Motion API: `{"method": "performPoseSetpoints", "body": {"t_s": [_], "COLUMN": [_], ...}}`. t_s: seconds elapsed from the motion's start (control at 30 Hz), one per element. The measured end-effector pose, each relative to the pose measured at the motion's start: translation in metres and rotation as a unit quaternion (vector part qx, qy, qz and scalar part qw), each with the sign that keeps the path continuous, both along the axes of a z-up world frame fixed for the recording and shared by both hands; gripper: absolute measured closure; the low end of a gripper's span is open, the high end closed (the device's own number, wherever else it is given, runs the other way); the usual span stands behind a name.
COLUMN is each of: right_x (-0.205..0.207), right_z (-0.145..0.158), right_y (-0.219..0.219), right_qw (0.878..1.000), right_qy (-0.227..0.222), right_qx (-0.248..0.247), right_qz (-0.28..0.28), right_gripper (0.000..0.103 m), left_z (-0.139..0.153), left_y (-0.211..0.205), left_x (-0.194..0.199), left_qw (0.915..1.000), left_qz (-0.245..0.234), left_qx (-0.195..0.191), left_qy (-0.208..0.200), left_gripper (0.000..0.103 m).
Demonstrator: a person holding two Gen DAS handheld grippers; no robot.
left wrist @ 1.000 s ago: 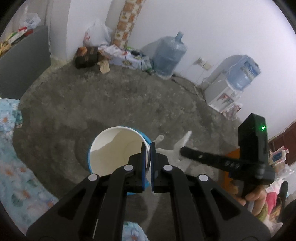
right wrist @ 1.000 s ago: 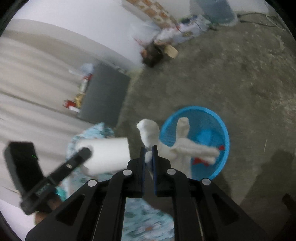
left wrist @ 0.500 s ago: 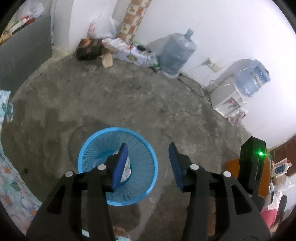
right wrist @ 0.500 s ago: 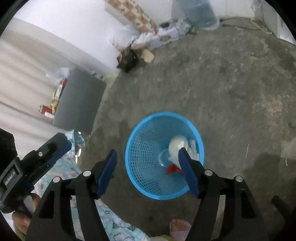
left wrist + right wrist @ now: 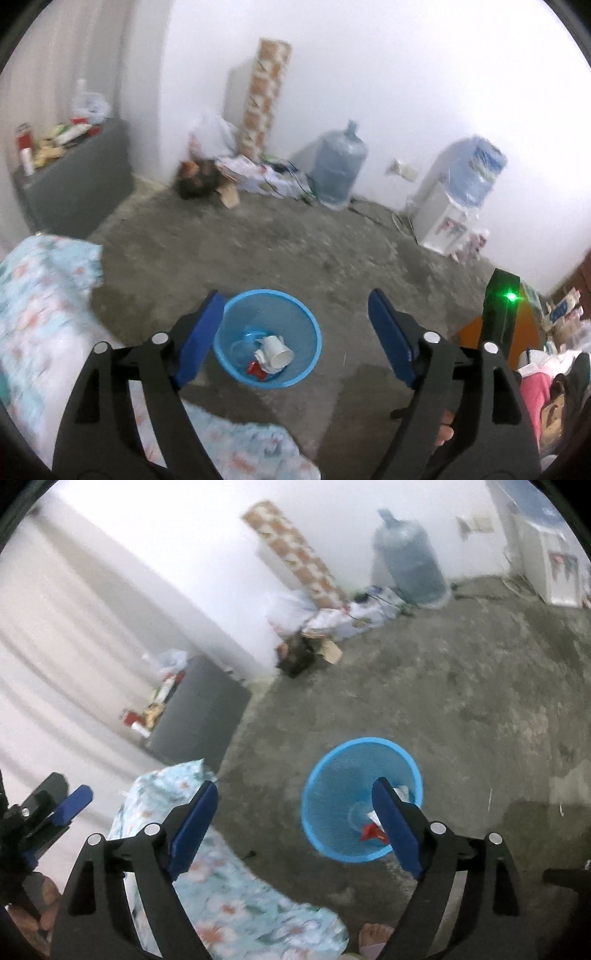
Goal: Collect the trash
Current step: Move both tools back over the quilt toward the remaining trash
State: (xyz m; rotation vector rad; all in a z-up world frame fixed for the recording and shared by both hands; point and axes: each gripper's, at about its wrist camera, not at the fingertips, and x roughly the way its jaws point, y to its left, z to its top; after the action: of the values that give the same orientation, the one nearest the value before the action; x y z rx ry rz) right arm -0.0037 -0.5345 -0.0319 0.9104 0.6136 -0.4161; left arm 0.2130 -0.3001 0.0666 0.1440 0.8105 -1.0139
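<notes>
Your left hand-held gripper [image 5: 295, 332] and right hand-held gripper [image 5: 293, 821] have just been opening; both gape empty. Below and ahead of them, the blue basket [image 5: 308, 325] on the floor [image 5: 295, 251] holds a white cup [image 5: 277, 350] and scraps.

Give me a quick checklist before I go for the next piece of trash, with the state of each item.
1. Left gripper fingers apart, nothing between them after just opening: ok.
2. Right gripper fingers apart and empty, also just opened: ok.
3. Blue basket upright on the concrete floor: ok.
4. White cup and red wrapper lying inside the basket: ok.
5. Next loose trash located: cannot tell; the clutter by the wall is blurred.
</notes>
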Motion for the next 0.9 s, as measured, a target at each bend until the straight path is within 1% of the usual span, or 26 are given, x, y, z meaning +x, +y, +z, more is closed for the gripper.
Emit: {"method": "performPoseSetpoints", "body": {"t_s": [0.03,0.13,0.33,0.4,0.43,0.53,0.63,0.77,0.9], "right_x": [-0.001,-0.002,0.002,0.003,0.004,0.007,0.012,0.025,0.043], "right_z": [0.009,0.031,0.062,0.068,0.071,0.075,0.079,0.082,0.079], "right_y": [0.01,0.038,0.089,0.101,0.108,0.121,0.137,0.156,0.175], "right_qw": [1.0,0.999,0.992,0.99,0.988,0.983,0.978,0.969,0.96], "right_qy": [-0.003,-0.016,-0.031,-0.037,-0.038,-0.046,-0.051,-0.058,-0.053], "right_qx": [-0.009,-0.026,-0.042,-0.043,-0.043,-0.036,-0.025,-0.009,0.018], "right_qz": [0.011,0.041,0.112,0.133,0.143,0.175,0.2,0.239,0.275], "right_gripper": [0.018,0.016,0.016,0.016,0.016,0.016,0.016,0.016,0.016], "left_z": [0.006,0.021,0.025,0.027,0.027,0.025,0.018,0.013,0.007], "left_y": [0.012,0.071,0.154,0.183,0.201,0.235,0.26,0.287,0.297], "left_x": [-0.005,-0.031,-0.07,-0.081,-0.088,-0.101,-0.11,-0.121,-0.128], "left_qw": [1.0,0.9987,0.9938,0.99,0.987,0.9793,0.9732,0.9676,0.9633], "left_qz": [0.006,0.042,0.103,0.13,0.146,0.185,0.214,0.234,0.245], "left_qx": [-0.006,-0.025,-0.026,-0.031,-0.034,-0.026,-0.005,0.003,0.007], "left_qy": [-0.001,-0.016,-0.031,-0.045,-0.059,-0.077,-0.083,-0.095,-0.109], "left_gripper": [0.022,0.02,0.02,0.02,0.02,0.02,0.02,0.02,0.02]}}
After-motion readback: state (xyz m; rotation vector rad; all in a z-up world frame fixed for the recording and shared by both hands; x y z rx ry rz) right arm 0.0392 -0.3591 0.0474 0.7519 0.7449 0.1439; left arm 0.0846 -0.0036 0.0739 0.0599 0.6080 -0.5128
